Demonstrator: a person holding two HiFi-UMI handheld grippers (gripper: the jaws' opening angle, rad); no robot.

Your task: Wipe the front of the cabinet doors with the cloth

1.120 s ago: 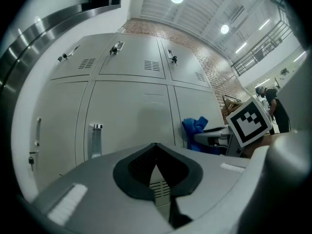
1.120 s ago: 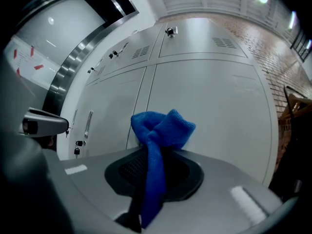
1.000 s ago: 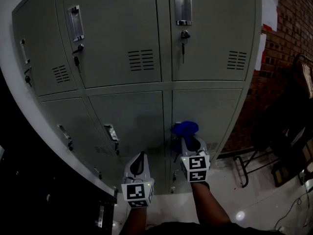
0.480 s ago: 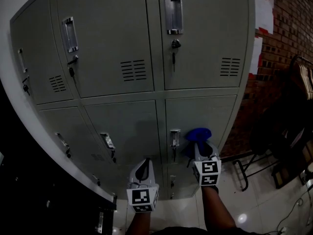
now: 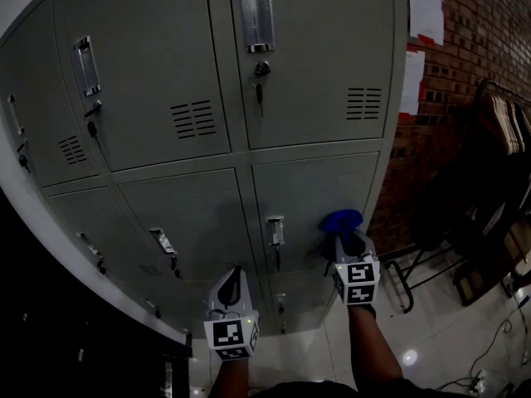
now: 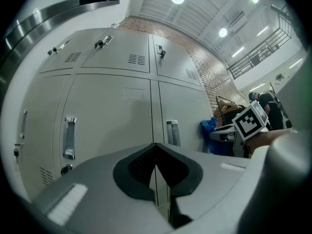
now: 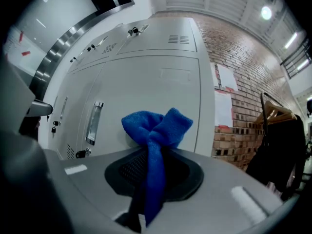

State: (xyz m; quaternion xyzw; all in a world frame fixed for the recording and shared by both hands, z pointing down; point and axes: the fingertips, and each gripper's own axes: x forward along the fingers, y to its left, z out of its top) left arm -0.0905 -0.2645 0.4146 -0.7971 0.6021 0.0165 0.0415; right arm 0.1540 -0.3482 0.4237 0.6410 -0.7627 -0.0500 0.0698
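Observation:
Grey metal locker doors (image 5: 315,89) fill the head view, each with a recessed handle (image 5: 256,18) and a key lock. My right gripper (image 5: 349,240) is shut on a bunched blue cloth (image 5: 341,220), which is held against the lower right door (image 5: 319,197) near its right edge. In the right gripper view the blue cloth (image 7: 157,130) sticks out between the jaws in front of that door (image 7: 146,91). My left gripper (image 5: 232,287) is shut with nothing in it, low before the lower middle door (image 5: 199,214). The left gripper view shows the doors (image 6: 112,106) and the cloth (image 6: 209,129) at right.
A brick wall (image 5: 473,48) with white papers (image 5: 426,7) stands right of the lockers. A dark rack with hangers (image 5: 498,123) and a metal frame (image 5: 415,276) stand on the shiny floor (image 5: 431,338) at right. Dark furniture (image 5: 50,322) lies at lower left.
The right gripper has slid the blue cloth rightward across the lower right door, from beside its handle toward its right edge. The view has shifted right. The left gripper stays shut and low.

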